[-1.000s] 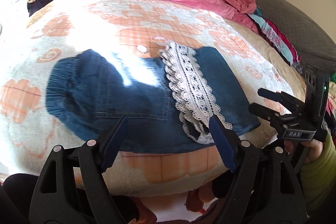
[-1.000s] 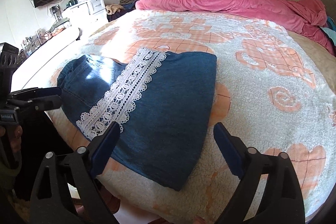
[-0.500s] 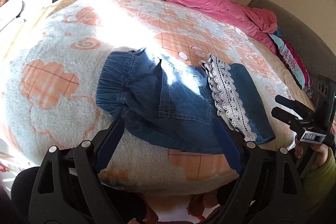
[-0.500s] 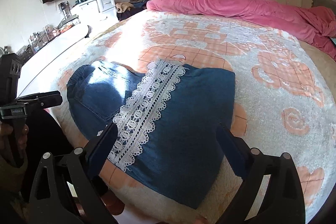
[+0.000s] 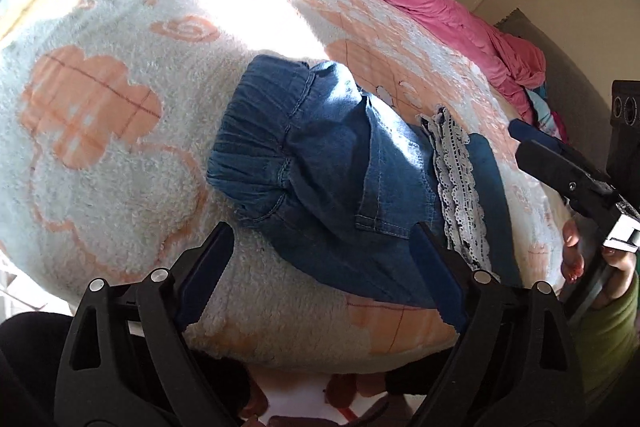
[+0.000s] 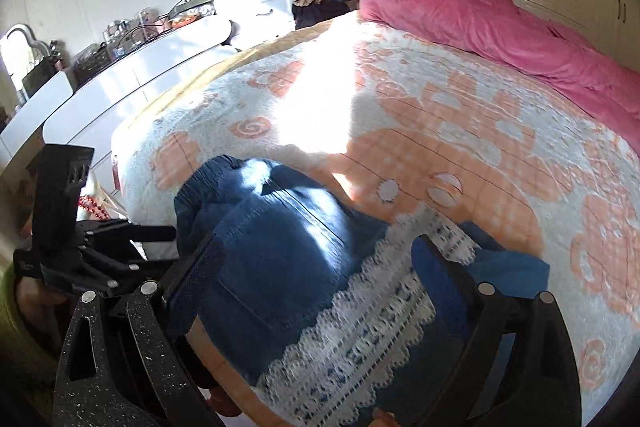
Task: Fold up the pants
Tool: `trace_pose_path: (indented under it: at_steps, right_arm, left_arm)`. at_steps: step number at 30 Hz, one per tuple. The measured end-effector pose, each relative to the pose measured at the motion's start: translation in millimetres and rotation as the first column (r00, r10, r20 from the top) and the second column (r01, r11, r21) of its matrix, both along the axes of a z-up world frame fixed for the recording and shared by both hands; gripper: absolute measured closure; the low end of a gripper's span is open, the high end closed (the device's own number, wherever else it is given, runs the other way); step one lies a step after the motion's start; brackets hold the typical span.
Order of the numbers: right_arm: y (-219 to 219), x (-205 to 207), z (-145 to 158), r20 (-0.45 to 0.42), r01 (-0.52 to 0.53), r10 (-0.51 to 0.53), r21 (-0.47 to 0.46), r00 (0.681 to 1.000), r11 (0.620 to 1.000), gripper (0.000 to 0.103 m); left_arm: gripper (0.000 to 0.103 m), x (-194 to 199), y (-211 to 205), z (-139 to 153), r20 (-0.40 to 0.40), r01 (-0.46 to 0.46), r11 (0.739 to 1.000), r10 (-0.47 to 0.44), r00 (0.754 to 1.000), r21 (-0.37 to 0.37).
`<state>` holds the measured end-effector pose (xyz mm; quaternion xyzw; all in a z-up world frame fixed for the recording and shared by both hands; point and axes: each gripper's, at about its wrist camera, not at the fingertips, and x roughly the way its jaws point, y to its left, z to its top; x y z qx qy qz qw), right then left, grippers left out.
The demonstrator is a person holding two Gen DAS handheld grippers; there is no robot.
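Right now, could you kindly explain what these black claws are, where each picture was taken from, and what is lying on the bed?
The claws are hand-held grippers, one in each of a person's hands, each carrying a camera that looks along its fingers. One picture comes from the left gripper, the other from the right gripper; each also glimpses the other at its edge. The denim pants, trimmed with white lace, lie partly folded on the patterned blanket; a pink duvet lies behind. Both grippers are open and hold nothing; the left one's jaws have just been opening.
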<state>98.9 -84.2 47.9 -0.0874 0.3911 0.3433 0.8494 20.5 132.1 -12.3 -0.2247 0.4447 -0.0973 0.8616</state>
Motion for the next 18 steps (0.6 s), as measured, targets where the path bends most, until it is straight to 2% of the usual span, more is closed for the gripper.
trace_pose_path:
  at_steps: [1, 3, 5, 7, 12, 18]
  right_arm:
    - [12, 6, 1, -0.013, -0.023, 0.023, -0.008, 1.0, 1.0, 0.009]
    - [33, 16, 0, -0.033, -0.073, 0.073, -0.022, 0.997, 0.997, 0.009]
    - [56, 24, -2, -0.043, -0.121, 0.119, -0.041, 0.992, 0.992, 0.009]
    - [75, 31, -7, -0.067, -0.166, 0.161, -0.063, 0.985, 0.984, 0.009]
    - [119, 45, -26, -0.126, -0.252, 0.237, -0.117, 0.963, 0.961, 0.009]
    - [153, 52, -59, -0.202, -0.315, 0.282, -0.16, 0.938, 0.935, 0.009]
  left_arm:
    - [0.021, 1, 4, -5, -0.013, -0.004, 0.999, 0.003, 1.0, -0.045]
    - [0.021, 3, 7, -11, -0.029, -0.012, 0.997, 0.01, 1.0, -0.078]
    - [0.021, 4, 6, -12, -0.02, -0.01, 0.997, 0.008, 1.0, -0.075]
    - [0.027, 3, 3, -12, -0.017, -0.011, 0.998, 0.01, 1.0, -0.06]
    - [0.037, 4, 10, -17, -0.021, -0.036, 0.994, 0.034, 0.999, -0.102]
    - [0.037, 4, 9, -17, -0.013, -0.035, 0.995, 0.034, 0.999, -0.09]
